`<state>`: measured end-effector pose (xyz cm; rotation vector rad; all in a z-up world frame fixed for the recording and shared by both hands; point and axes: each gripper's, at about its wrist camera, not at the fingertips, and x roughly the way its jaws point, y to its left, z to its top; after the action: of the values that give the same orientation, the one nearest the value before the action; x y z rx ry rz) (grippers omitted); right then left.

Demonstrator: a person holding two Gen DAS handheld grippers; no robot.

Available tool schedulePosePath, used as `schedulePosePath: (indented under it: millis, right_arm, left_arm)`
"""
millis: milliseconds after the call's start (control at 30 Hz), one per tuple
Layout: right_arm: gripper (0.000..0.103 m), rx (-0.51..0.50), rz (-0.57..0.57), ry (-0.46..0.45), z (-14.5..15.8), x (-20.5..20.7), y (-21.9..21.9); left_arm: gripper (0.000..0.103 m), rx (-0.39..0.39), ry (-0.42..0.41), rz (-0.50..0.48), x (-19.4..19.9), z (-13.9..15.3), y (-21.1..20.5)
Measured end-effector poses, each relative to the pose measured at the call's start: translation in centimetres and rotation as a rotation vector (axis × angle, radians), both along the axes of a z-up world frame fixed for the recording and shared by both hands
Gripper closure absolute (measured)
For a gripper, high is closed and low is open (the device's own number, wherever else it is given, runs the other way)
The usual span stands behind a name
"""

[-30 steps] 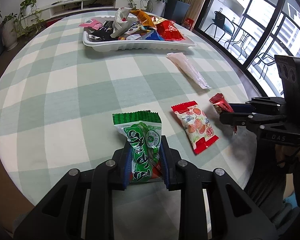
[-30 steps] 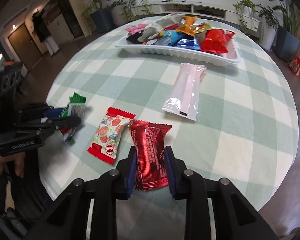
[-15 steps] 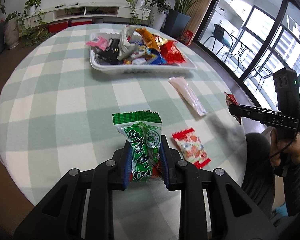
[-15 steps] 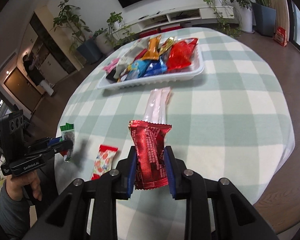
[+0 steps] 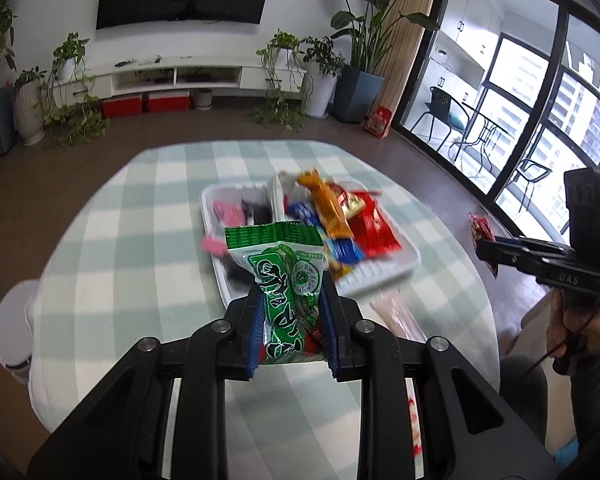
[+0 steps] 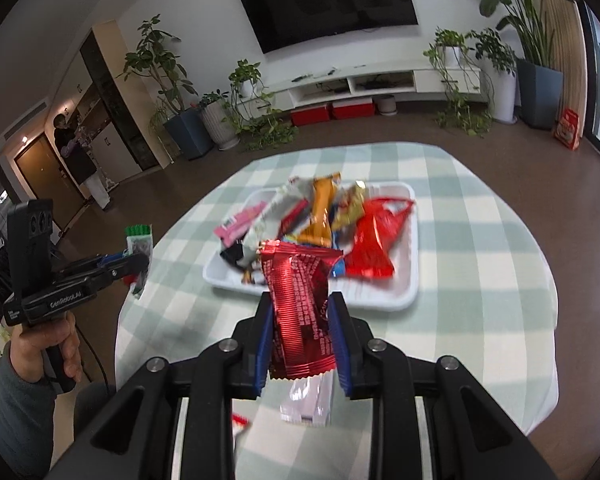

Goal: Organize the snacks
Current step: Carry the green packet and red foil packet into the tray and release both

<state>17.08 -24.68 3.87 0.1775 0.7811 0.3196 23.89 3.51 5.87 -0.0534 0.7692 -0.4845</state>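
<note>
1. Left gripper (image 5: pixel 291 320): fingers clenched on the green snack packet (image 5: pixel 286 280), held upright in the air above the tabletop (image 5: pixel 140 240), in front of the tray.
2. Right gripper (image 6: pixel 300 344): fingers clenched on the red snack packet (image 6: pixel 300 300), also lifted clear of the checked cloth.
3. White tray (image 6: pixel 384 300) sits on the tabletop towards the far side. Contents, piled and overlapping: an orange packet (image 6: pixel 322 212), a large red packet (image 6: pixel 374 240), a pink packet (image 6: pixel 238 226), a silver-white one, plus blue and black wrappers partly hidden.
4. A pale pink packet (image 6: pixel 306 400) lies on the tabletop outside the tray, below the right gripper.
5. Picture blurred; tray divider seen only in the left wrist view.
</note>
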Motion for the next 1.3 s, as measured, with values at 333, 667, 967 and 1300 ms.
schedulePosePath:
  millis: [333,667,967,1300]
  right_arm:
    - [0.074,-0.035,0.0,-0.018,1.1,7.7,1.8]
    - [0.074,-0.098,-0.054,0.078,-3.5,10.5,1.7]
    - [0.074,-0.113,-0.064,0.129,-5.7,11.9,1.6]
    - [0.073,-0.143,-0.071,0.144,-7.5,12.9,1.9]
  left_arm:
    - [0.08,0.051,-0.008,-0.028,9.0,0.4,-2.9]
    - [0.08,0.095,0.055,-0.139,12.8,-4.0,-9.4]
    - [0.08,0.178,0.097,-0.18,14.6,-7.4,-13.0]
    - [0.077,0.193,0.094,-0.184,15.0,-8.4,-13.6]
